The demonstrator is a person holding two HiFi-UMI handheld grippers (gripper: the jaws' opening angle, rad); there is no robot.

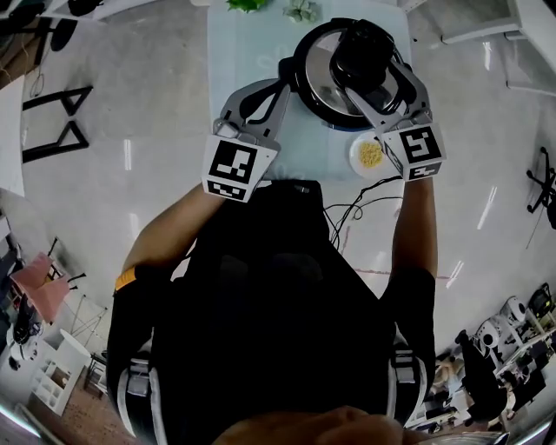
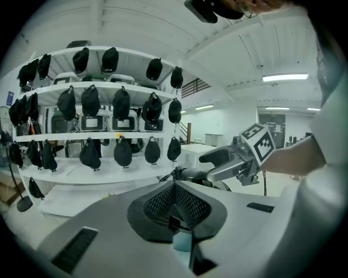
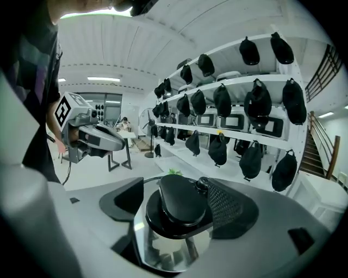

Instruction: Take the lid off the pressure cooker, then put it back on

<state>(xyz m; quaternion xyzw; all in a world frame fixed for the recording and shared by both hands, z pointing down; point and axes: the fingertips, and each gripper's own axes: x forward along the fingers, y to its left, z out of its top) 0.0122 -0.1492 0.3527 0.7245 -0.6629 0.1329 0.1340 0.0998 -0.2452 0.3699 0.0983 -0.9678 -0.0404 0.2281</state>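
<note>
the right gripper holds its jaws spread wide, one on each side of the black lid handle; the jaw at the left of the frame stands clear of the handle, the meshed pad at the right lies just beside a small knob, and nothing is clamped; below the handle the steel lid fills the lower middle of the right gripper view; in the head view the lid sits on the pressure cooker at the upper centre-right of the frame, with this gripper reaching over it from below right

the left gripper has its jaws brought together, the meshed pads meeting in a ridge with nothing between them; in the head view it lies left of the cooker with its tips near the cooker's left rim, and whether they touch it cannot be told; its own view shows the other gripper's marker cube at the middle right

the cooker stands on a pale table; a small dish of yellow bits sits just below the cooker, by the table's near edge; green plants line the top edge; white shelves hung with black caps fill the background of both gripper views
</note>
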